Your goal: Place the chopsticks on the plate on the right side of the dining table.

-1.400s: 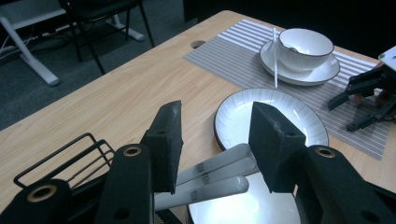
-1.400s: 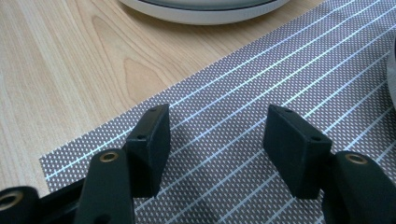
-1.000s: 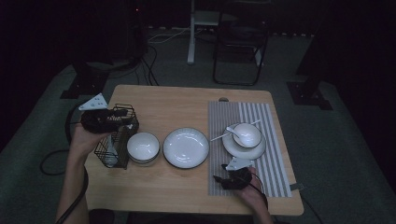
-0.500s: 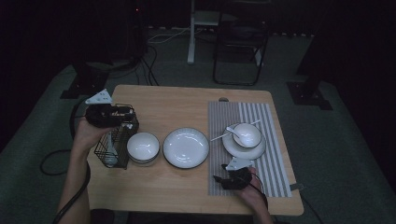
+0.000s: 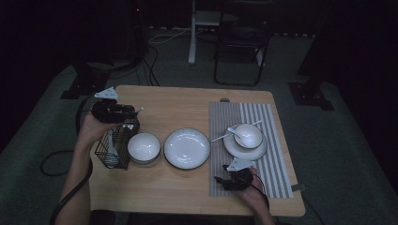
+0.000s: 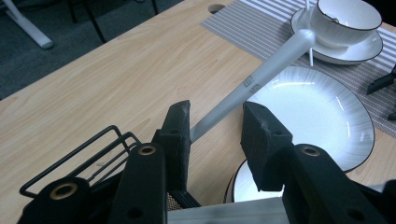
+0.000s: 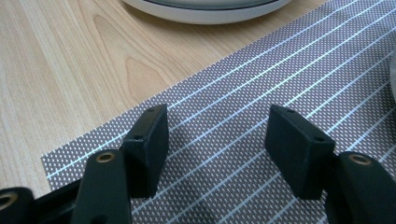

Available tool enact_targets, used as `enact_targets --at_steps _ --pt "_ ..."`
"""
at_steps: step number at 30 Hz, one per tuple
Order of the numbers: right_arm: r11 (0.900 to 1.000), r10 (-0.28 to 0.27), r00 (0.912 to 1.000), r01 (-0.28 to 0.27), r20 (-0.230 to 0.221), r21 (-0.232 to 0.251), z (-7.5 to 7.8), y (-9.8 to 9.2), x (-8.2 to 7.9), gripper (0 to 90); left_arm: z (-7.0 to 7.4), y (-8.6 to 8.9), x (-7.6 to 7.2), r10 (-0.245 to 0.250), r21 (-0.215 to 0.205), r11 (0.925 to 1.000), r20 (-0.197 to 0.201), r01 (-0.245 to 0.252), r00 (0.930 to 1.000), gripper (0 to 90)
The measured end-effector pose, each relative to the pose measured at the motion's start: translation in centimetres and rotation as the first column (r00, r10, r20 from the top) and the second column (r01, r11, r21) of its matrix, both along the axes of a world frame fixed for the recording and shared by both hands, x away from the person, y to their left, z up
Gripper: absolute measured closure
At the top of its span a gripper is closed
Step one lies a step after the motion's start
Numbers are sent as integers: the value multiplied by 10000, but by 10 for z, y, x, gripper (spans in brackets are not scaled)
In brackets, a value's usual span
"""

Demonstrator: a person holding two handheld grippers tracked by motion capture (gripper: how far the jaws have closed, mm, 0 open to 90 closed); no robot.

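**Left jaws closing in on the spoon handle**

While the right gripper (image 5: 225, 180) sits parked on the striped placemat (image 5: 274, 154), high view has the left gripper (image 5: 133, 112) over the wire basket (image 5: 112, 147), a bit farther toward the table's back edge than a second ago.

Left gripper view: jaws have just been closing around the white spoon handle (image 6: 254, 81). One pad touches, the other's apart, so I'd say the lift out of the basket comes next.

Right gripper view: jaws spread, nothing between them.
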State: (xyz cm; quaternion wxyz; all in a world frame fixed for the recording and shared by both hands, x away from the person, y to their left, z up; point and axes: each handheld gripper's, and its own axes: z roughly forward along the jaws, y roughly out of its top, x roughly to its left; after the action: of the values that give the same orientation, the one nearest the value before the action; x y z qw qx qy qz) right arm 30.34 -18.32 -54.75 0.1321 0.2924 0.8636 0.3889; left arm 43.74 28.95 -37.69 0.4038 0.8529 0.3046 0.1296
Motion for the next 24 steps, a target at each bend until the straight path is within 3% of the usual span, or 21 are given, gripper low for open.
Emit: enact_targets --at_steps 13,24 --pt "10000 -3 10000 3 -2 3 0 0 0 393 -8 -9 17 -30 117 9999 -255 33 9997 623" --pt "10000 -2 10000 2 -3 3 0 0 0 393 -14 -7 22 132 279 9995 -215 -126 9997 648"
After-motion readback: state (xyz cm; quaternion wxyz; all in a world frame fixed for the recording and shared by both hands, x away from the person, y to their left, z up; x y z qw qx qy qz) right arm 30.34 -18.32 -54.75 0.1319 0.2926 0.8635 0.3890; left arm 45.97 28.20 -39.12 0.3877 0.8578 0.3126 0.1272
